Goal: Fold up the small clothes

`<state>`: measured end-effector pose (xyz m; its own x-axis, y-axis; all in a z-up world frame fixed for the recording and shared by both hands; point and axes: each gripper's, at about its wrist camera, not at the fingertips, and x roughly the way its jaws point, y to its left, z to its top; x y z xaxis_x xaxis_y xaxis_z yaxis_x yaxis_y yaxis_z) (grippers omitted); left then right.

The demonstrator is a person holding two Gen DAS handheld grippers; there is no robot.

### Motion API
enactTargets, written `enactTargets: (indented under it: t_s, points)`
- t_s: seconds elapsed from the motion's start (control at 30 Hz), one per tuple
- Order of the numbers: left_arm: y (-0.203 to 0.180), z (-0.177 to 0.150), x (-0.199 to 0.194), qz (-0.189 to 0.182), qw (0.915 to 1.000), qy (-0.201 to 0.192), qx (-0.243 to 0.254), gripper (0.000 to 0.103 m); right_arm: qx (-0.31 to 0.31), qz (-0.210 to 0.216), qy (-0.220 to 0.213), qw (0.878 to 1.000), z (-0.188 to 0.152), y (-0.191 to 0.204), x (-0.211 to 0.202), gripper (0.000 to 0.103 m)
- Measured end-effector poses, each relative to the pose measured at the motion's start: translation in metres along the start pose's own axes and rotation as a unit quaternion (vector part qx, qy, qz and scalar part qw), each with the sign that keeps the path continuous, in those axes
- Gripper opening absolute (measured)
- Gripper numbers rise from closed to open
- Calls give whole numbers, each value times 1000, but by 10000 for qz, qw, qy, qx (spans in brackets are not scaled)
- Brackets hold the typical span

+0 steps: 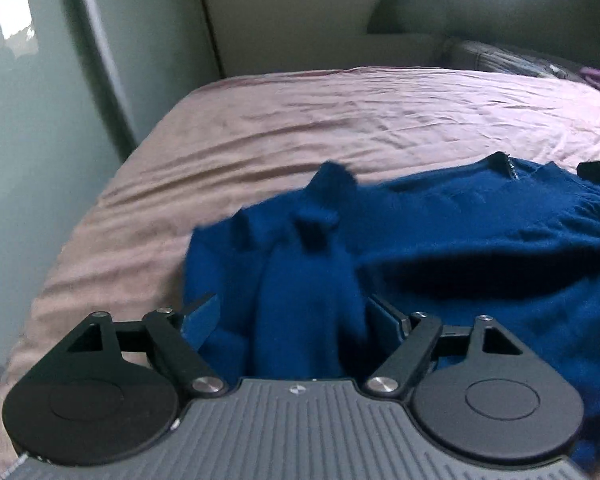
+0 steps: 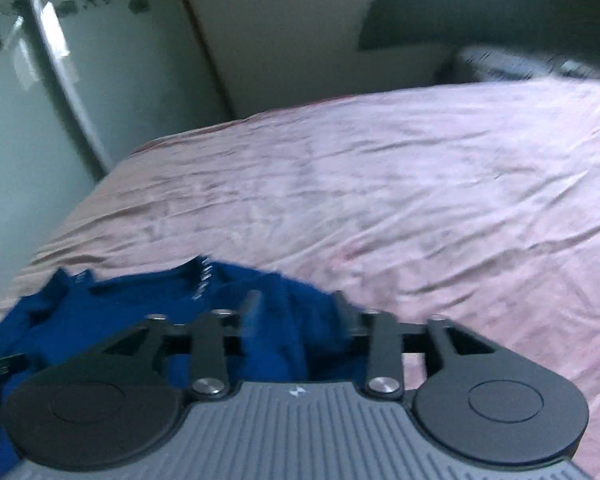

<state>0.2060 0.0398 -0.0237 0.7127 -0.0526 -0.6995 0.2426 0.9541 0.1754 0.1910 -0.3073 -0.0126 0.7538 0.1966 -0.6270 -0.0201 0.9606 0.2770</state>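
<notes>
Lying rumpled on the pink bed (image 1: 300, 120), the blue sweater (image 1: 480, 216) has apparently been set down, cloth bunched between the parted jaws of the left hand-held gripper (image 1: 296, 320) and the right hand-held gripper (image 2: 296, 308), unclamped; flattening and a fresh edge grasp are judged next.

blue sweater (image 1: 440, 216): soft matt knit | bedsheet (image 1: 300, 120): wrinkled pink cloth, faint sheen | wardrobe door (image 2: 28, 120): glossy, reflective

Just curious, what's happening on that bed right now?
Both tongs, left and right, open over blue sweater. Sweater rumpled on pink bedsheet, fold unfinished. Nothing in the way.
</notes>
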Motion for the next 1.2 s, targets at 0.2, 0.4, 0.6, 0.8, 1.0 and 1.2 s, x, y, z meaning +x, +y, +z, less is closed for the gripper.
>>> enactTargets:
  t_s: [0.2, 0.4, 0.6, 0.8, 1.0, 1.2]
  points:
    - [8, -28, -30, -230, 9996, -142, 66, 91, -140, 134, 262, 9995, -2, 7, 26, 43]
    - [9, -51, -36, -436, 9990, -16, -19, 58, -483, -274, 86, 9984, 1, 15, 26, 6]
    - [33, -51, -42, -595, 9968, -21, -526, 27, -874, -1051, -150, 9905, 4, 11, 10, 3]
    - [48, -57, -44, -822, 9936, -52, -778, 21, -948, -1875, -194, 9775, 1, 2, 6, 3]
    - [56, -64, -49, -943, 9928, -29, -740, 23, -1607, -1351, -521, 9763, -11, 59, -37, 15]
    - [71, -72, -56, -989, 9893, 68, -1073, 27, -2862, 287, -176, 9576, -65, 158, -50, 84]
